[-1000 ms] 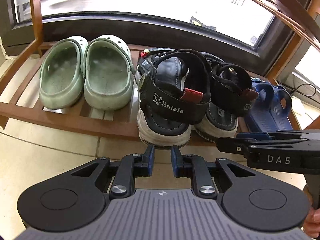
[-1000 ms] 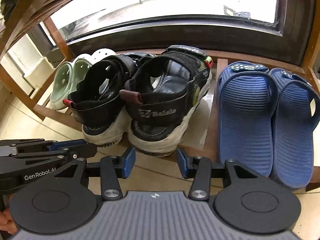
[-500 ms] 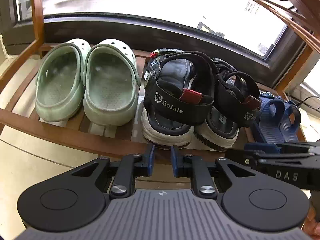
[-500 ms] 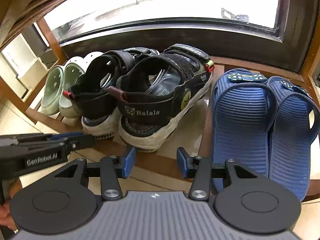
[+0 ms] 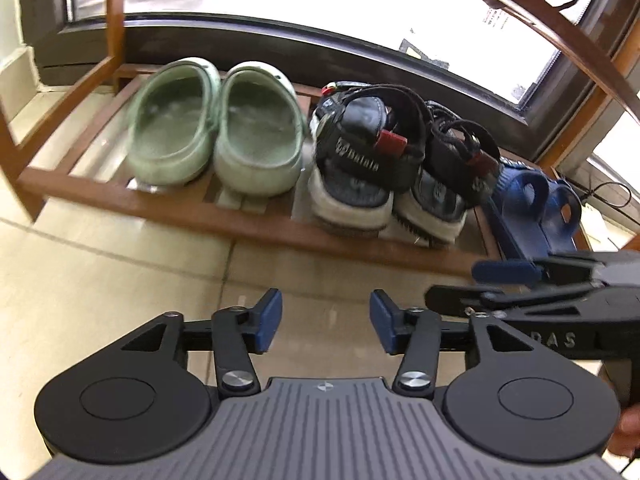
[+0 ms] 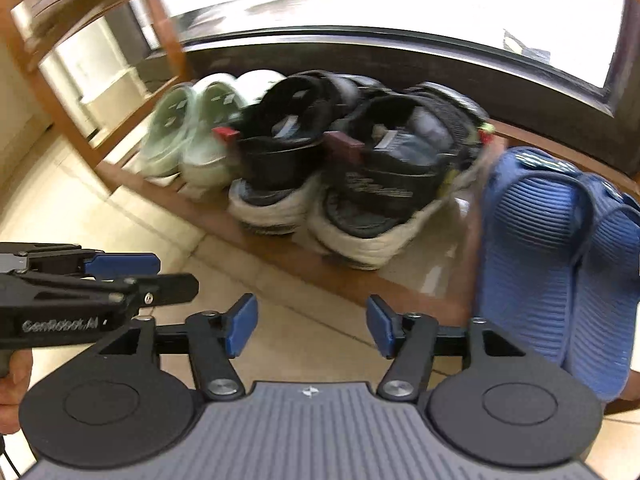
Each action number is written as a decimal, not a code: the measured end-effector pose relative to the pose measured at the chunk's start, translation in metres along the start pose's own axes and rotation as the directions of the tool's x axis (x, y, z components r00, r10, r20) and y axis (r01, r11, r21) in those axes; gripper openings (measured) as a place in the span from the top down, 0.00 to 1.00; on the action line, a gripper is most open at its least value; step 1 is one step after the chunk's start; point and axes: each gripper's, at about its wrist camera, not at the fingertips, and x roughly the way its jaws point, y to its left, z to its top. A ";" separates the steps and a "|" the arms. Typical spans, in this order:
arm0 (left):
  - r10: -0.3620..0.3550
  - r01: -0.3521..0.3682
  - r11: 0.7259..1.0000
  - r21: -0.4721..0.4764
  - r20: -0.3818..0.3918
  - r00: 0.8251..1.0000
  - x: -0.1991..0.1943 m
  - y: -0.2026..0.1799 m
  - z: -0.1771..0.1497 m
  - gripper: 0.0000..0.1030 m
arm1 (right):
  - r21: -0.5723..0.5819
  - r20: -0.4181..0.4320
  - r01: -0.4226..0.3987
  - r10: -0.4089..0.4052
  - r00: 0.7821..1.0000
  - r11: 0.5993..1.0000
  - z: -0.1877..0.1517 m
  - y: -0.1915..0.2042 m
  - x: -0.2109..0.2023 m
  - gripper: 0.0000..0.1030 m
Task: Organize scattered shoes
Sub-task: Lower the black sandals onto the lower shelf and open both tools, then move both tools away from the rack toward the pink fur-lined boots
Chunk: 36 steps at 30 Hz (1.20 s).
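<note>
where the wooden rack [image 5: 256,226] meets the floor, green clogs [image 5: 216,140], black sandals [image 5: 384,168] and blue slippers [image 6: 560,248] sit paired in a row; left gripper [image 5: 325,317] and right gripper [image 6: 311,322] hover spread apart, holding nothing, above the tiled floor [image 5: 100,280].

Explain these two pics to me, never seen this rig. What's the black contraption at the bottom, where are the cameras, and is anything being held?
No robot arm here: a person holds one two-finger gripper in each hand, and each gripper carries a fisheye camera looking forward along its fingers. So each picture shows its own gripper at the bottom: the left gripper in one, the right gripper in the other, each also glimpsing the other tool at its edge. Both stand open over the tiled floor and hold nothing. Ahead is a low wooden shoe rack under a window, bearing three pairs side by side: green clogs, black strap sandals and blue slides. The right view is motion-blurred.
</note>
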 end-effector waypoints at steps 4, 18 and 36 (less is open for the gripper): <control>0.023 -0.024 1.000 0.017 0.018 1.000 -0.028 0.011 -0.009 0.34 | -0.071 -0.010 -0.039 0.038 0.999 0.997 0.001 0.023 -0.001 0.26; 0.110 -0.107 0.991 -0.079 0.037 0.993 -0.131 0.075 -0.047 0.21 | -0.260 -0.096 -0.181 0.162 0.982 0.948 0.005 0.098 -0.004 0.08; 0.293 -0.242 0.885 -0.397 0.073 0.953 -0.249 0.110 -0.169 0.19 | -0.484 -0.226 -0.349 0.271 0.936 0.802 -0.001 0.190 -0.013 0.02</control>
